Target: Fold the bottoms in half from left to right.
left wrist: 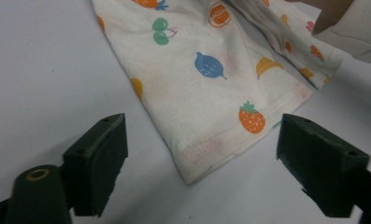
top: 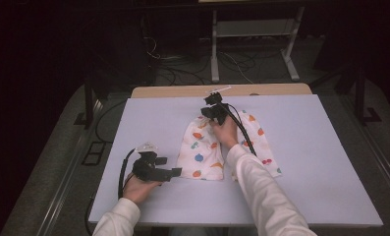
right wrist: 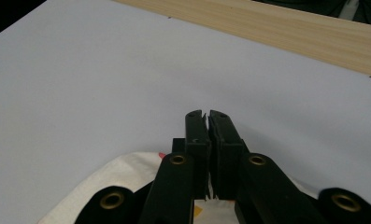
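A white cloth printed with coloured fruit lies in the middle of the pale table. My right gripper is at the cloth's far edge. In the right gripper view the gripper has its jaws pressed together over the cloth's edge, with a sliver of fabric showing between them. My left gripper rests on the table at the cloth's near-left corner. In the left gripper view it stands wide open, with the hemmed corner of the cloth lying between the two jaws and touching neither.
A bare wooden strip runs along the table's far edge, also visible in the right gripper view. Beyond it are a dark floor with cables and a white metal frame. A light sleeve crosses the cloth's right side.
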Action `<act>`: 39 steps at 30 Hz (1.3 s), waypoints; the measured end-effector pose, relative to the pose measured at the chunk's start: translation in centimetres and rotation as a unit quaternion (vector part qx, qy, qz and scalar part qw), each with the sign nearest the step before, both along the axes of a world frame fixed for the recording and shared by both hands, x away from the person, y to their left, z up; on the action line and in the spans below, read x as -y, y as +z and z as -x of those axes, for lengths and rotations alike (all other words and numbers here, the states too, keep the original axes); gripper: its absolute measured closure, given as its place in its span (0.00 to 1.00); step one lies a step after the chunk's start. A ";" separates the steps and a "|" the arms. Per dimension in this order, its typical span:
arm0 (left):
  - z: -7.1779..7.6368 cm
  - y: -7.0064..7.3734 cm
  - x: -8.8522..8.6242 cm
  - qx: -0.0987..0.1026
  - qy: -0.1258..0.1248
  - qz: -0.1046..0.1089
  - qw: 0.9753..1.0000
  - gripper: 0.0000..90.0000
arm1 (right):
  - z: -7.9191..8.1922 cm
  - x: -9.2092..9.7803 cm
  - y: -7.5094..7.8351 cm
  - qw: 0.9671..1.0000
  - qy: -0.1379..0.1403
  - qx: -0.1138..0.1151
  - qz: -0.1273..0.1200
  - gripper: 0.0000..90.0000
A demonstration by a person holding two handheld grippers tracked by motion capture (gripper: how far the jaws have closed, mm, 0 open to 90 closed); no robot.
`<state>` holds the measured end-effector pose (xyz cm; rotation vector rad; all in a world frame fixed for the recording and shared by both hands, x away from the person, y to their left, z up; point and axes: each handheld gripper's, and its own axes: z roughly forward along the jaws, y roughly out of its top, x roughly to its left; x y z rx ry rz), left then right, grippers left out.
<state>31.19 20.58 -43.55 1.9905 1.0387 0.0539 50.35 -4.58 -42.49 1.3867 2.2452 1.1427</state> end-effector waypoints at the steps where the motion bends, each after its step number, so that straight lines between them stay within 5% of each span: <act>1: 0.0 -0.1 0.0 -0.004 -0.001 -0.002 1.000 0.25 | 0.0 0.0 0.0 1.000 0.000 0.001 0.000 0.95; 14: -0.2 -0.9 0.6 -0.031 0.003 -0.032 0.999 0.51 | 0.2 0.0 -0.1 1.000 0.003 0.004 0.003 0.95; 24: -0.4 -1.1 0.5 -0.039 0.009 -0.030 0.999 0.70 | 0.2 0.0 0.0 1.000 0.004 0.010 0.007 0.95; 32: -1.1 -1.5 0.4 -0.060 -0.015 -0.014 0.998 0.95 | 0.2 0.1 -0.1 1.000 0.001 0.010 0.000 0.95; 39: -0.8 -1.2 0.7 -0.042 -0.028 -0.024 0.998 0.98 | 0.1 0.3 0.0 1.000 0.000 0.011 -0.006 0.95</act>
